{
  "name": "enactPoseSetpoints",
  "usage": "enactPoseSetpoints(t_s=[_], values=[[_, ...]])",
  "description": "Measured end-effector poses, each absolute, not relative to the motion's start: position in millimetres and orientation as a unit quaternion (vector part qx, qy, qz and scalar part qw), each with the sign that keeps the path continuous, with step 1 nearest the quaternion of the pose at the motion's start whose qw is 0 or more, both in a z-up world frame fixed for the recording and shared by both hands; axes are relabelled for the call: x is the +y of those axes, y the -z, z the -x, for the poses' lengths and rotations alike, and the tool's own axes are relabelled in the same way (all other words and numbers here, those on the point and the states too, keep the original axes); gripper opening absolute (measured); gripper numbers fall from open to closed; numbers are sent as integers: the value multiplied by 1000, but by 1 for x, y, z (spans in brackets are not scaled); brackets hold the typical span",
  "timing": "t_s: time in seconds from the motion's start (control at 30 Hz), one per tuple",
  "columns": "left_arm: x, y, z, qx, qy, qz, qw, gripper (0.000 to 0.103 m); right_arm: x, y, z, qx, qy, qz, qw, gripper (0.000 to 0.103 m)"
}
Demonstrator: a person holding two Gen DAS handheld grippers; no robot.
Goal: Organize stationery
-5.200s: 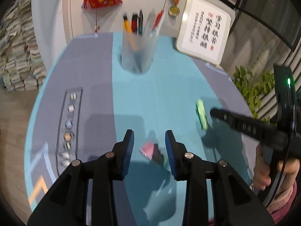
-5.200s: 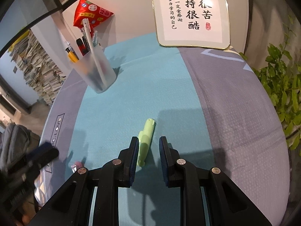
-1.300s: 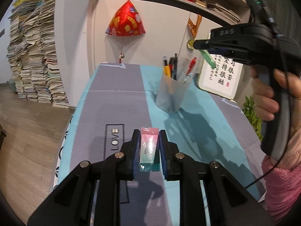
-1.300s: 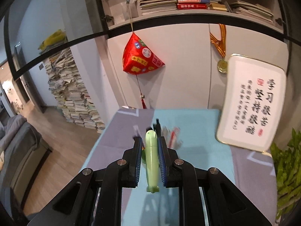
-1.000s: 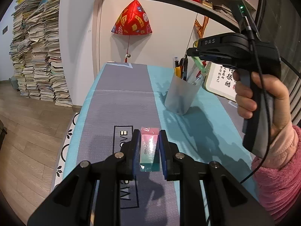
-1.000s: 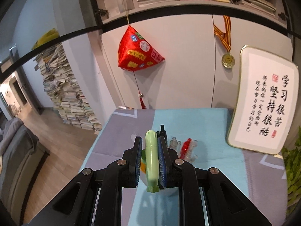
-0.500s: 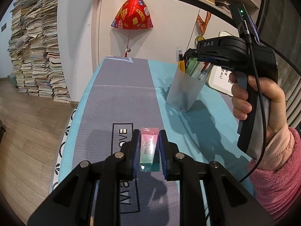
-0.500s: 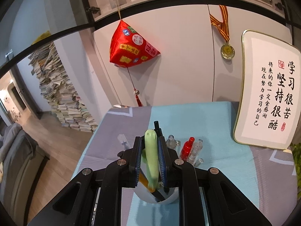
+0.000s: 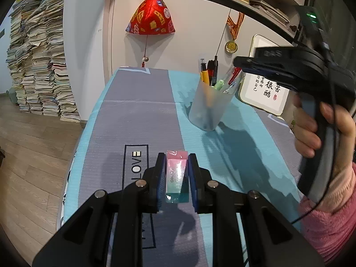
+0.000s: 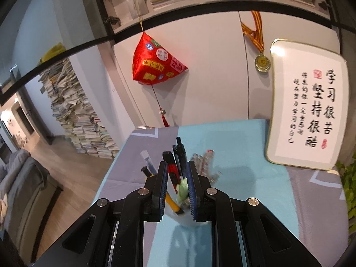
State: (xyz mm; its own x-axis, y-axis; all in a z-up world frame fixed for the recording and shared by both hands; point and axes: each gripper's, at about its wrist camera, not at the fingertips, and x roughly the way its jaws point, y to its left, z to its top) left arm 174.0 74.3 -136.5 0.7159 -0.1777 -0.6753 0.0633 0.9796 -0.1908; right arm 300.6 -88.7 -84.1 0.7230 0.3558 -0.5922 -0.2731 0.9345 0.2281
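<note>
My left gripper (image 9: 177,155) is shut on a pink and teal eraser (image 9: 176,175) and holds it above the grey strip of the table cloth (image 9: 138,115). A frosted pen cup (image 9: 209,109) with several pens stands further back. A light green pen (image 9: 219,84) stands inside it with its top above the rim. My right gripper (image 9: 238,63) hovers just above and right of the cup, held by a hand (image 9: 311,133). In the right wrist view its jaws (image 10: 177,164) stand a narrow gap apart. The green pen (image 10: 182,188) is a blur below them, not pressed by the pads.
A framed calligraphy board (image 10: 307,122) leans on the wall at the back right of the table. A red ornament (image 10: 155,66) and a medal (image 10: 262,63) hang on the wall. A plant (image 10: 349,178) is at the right edge. Paper stacks (image 9: 35,66) stand on the floor to the left.
The right gripper brought the green pen down over the cup. The pen has left its jaws and now stands in the cup. The left gripper kept still with the eraser.
</note>
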Motion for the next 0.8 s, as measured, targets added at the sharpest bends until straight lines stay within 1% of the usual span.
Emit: enactPoseSetpoints(t_s=[0.17,0.27,0.37,0.8], values=[[68,130,-174,365,68,74,925,18,-101,82,-277,330,-166,-44,928,18],[63,123,-175,357,70,69,929,18,-110,87,-269,350,-141,-33,925,18],[54,114,-177,346,74,60,933,18,-125,97,-264,379,-129,-46,915,18],[23,81,-195,295,84,32,951,18,-179,128,-230,422,-100,-68,899,18]])
